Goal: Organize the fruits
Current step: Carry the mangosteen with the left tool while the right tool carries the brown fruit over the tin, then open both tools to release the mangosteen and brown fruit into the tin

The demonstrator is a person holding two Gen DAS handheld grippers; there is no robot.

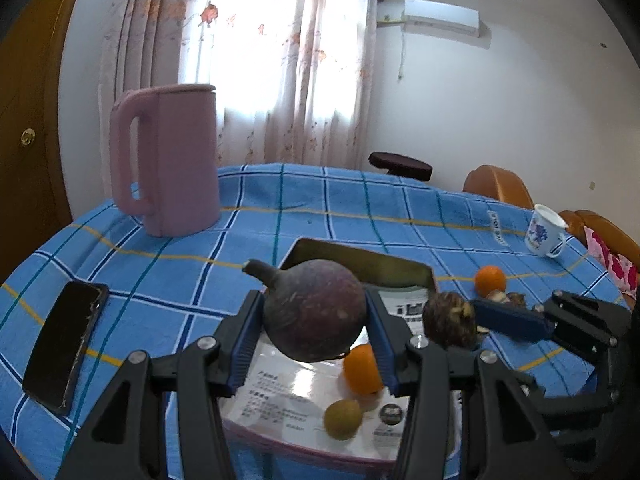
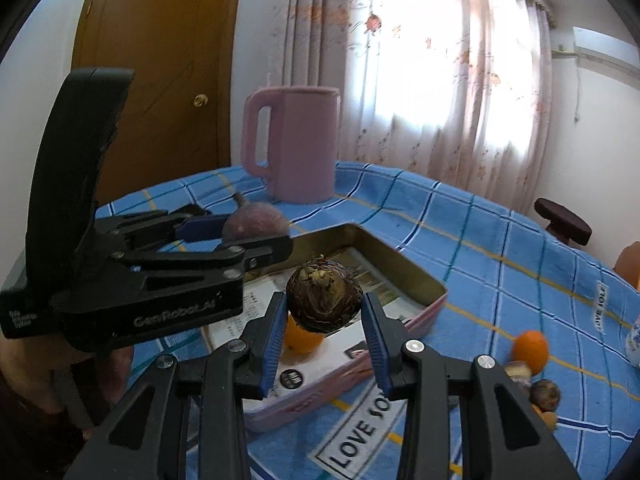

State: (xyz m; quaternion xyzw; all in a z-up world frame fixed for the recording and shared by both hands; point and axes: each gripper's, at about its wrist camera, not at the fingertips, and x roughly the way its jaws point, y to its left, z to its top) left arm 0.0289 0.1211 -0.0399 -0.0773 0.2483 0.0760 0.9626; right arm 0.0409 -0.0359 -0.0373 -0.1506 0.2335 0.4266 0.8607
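Purple-skinned, stemmed fruit (image 1: pixel 314 312) is clamped in the left gripper (image 1: pixel 314 336), mid-frame above the tin tray (image 1: pixel 360 264). The right gripper (image 2: pixel 323 334) grips a brown scaly bulb (image 2: pixel 323 300) over the same tray. Best lower each into bare space, clear of the 2 fruits inside, then release.

You held a round purple fruit (image 1: pixel 314 312) with a stubby stem above the open tin (image 1: pixel 362 266); an orange (image 1: pixel 362 369) and a small green fruit (image 1: pixel 343 418) lay inside.
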